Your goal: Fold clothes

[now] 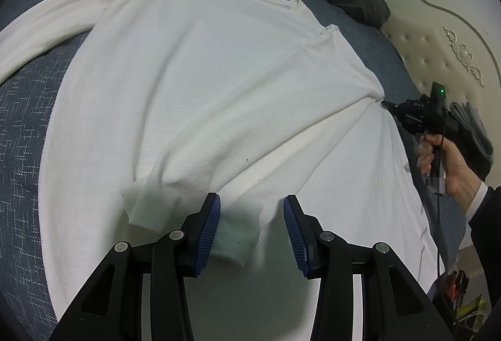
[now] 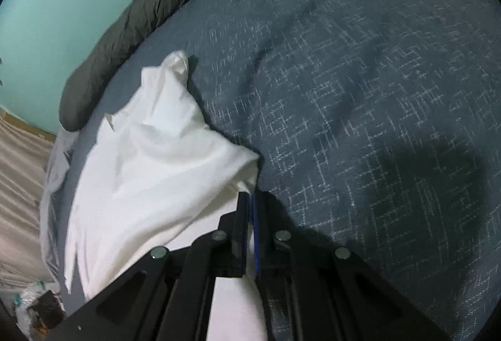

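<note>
Left wrist view: white long-sleeved top (image 1: 194, 84) lies spread on the blue bedspread (image 1: 28, 128); left gripper (image 1: 252, 226) hovers released over a folded-in sleeve cuff (image 1: 188, 225).

Right wrist view: right gripper (image 2: 252, 215) is clenched on the top's bunched fabric at the bed's left side.

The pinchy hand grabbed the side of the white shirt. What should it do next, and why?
Probably carry that pinched edge across toward the middle. The right gripper is shut on the side of the white shirt, one sleeve already lies folded over the front, and the left gripper hangs open, holding nothing, on the blue bedspread.
</note>
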{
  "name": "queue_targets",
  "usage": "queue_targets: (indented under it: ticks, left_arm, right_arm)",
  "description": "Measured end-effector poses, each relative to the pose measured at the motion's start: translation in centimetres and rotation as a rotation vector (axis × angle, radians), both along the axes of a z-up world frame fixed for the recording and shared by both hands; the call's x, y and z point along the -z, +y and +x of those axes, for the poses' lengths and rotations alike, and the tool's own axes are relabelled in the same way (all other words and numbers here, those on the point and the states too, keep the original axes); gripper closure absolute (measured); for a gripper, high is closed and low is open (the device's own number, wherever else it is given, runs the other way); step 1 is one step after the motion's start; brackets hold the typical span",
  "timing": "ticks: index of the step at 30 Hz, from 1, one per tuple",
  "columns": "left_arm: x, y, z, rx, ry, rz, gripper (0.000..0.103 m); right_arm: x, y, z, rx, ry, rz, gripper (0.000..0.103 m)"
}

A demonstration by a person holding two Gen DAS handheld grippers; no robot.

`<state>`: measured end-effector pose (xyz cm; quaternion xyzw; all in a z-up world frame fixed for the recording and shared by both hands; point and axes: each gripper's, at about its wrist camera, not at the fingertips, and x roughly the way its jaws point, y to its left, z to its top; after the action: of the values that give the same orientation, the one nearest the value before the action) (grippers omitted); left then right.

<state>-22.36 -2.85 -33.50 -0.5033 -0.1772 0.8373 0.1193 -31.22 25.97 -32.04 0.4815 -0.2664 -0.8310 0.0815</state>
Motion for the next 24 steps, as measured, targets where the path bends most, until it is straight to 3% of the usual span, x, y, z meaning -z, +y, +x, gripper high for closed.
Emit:
queue_targets:
  ticks: [4,8,14,16,18,24]
  left_arm:
    - [0.0,0.1,0.0,0.0,0.001,-0.002,0.057]
    - [0.1,0.1,0.1,0.0,0.0,-0.001,0.057]
    - [0.1,0.0,0.2,0.002,0.001,-0.002,0.057]
    - [0.1,0.0,0.3,0.003,0.002,-0.003,0.057]
    - [0.2,0.0,0.3,0.004,0.001,-0.004,0.057]
    - [0.2,0.1,0.5,0.005,0.001,-0.01,0.057]
  right_arm:
    - [-0.7,0.2,0.0,0.006,0.02,0.079,0.093]
    - [-0.6,-0.7,-0.7,-0.027,0.031,0.116,0.08]
    - [-0.4,-1.2,-1.4,-0.022,0.074,0.154,0.079]
    - [-0.3,-1.4,-1.9,-0.031,0.081,0.152,0.081]
    - [-0.3,-1.7,-2.4,-0.048,0.09,0.152,0.096]
    - [-1.3,-1.9,-2.4,-0.032,0.141,0.186,0.101]
